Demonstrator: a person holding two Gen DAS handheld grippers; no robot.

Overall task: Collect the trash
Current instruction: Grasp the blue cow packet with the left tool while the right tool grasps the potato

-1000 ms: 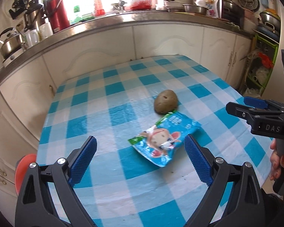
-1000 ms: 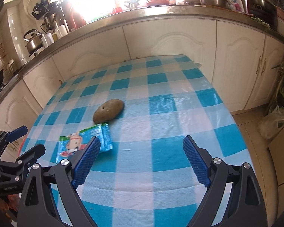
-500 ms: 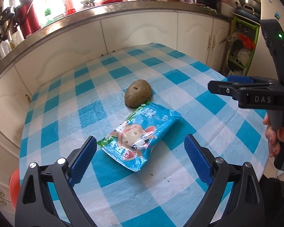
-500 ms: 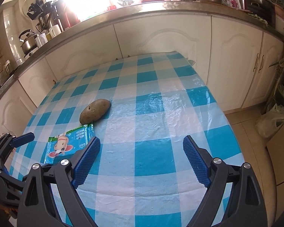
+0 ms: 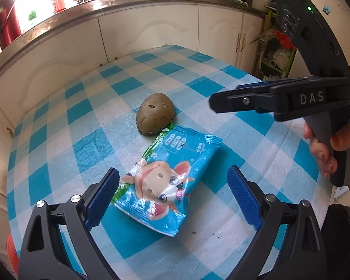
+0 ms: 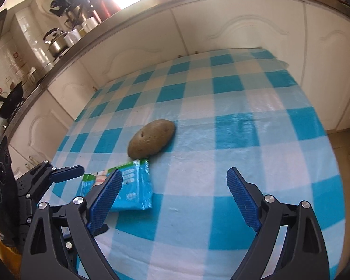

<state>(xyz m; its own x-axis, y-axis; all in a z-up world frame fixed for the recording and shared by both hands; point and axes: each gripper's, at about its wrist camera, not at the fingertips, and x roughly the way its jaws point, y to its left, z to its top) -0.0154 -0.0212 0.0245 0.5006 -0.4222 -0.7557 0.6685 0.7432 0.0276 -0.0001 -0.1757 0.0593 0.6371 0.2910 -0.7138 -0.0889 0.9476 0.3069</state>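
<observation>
**Snack wrapper lined up, nothing grabbed yet**

The trash here is judged to be the blue snack wrapper, a glossy plastic packet with a cartoon face printed on it. It's lying flat on the checked tablecloth, its far end right up against a potato, possibly touching it; that can't quite be settled from either view.

Handling-wise, the packet is expected to be very light, thin and crinkly, with a slick film that could slide out of a loose pinch. No fragility is expected. Since it's lying flat, a grip across the short width near the closer end looks best, with one edge scooped or crumpled up off the cloth so the pads have something to bite on.

The left gripper is spread wide, and the near end of the wrapper is seen between its blue pads, untouched by them. Nothing is pinched.

The right gripper is also wide apart and its jaws are opening a bit more; only bare cloth is seen between them. The wrapper sits off to its left side, partly hidden behind its left finger.
</observation>
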